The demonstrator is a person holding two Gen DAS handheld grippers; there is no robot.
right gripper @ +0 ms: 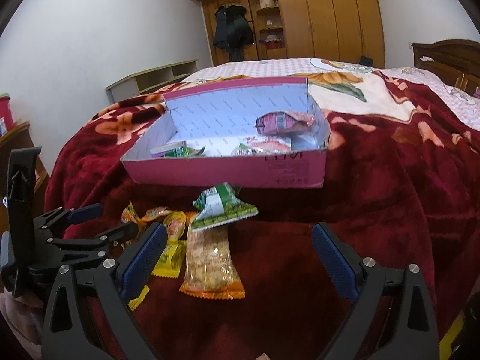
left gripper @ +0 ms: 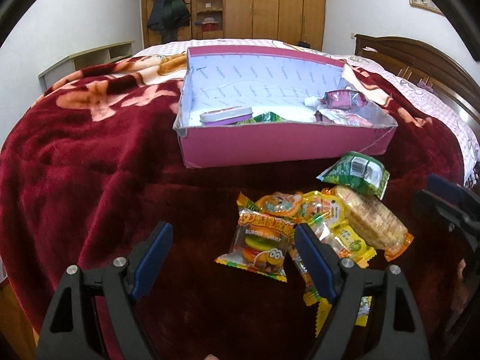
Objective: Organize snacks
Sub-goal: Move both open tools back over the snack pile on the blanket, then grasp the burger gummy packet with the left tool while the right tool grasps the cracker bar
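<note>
A pink cardboard box [left gripper: 270, 150] [right gripper: 228, 174] sits on the dark red blanket and holds several snacks, among them a purple pouch [left gripper: 345, 99] [right gripper: 282, 123] and a round tin [left gripper: 225, 115]. In front of it lies a pile of loose snacks: a burger gummy pack [left gripper: 261, 246], yellow candy packs [left gripper: 345, 234] [right gripper: 169, 255], a rice cracker pack [left gripper: 375, 222] [right gripper: 208, 264] and a green pack [left gripper: 357, 174] [right gripper: 225, 207]. My left gripper [left gripper: 232, 255] [right gripper: 99, 222] is open, low over the pile's left side. My right gripper [right gripper: 240, 258] [left gripper: 444, 204] is open, above the cracker pack.
The red floral blanket [left gripper: 90, 150] covers a bed with a pink checked sheet [right gripper: 270, 66] beyond. A wooden headboard [left gripper: 420, 57] is at the right. A wardrobe [right gripper: 315, 15] and a low shelf unit [right gripper: 156, 78] stand by the far wall.
</note>
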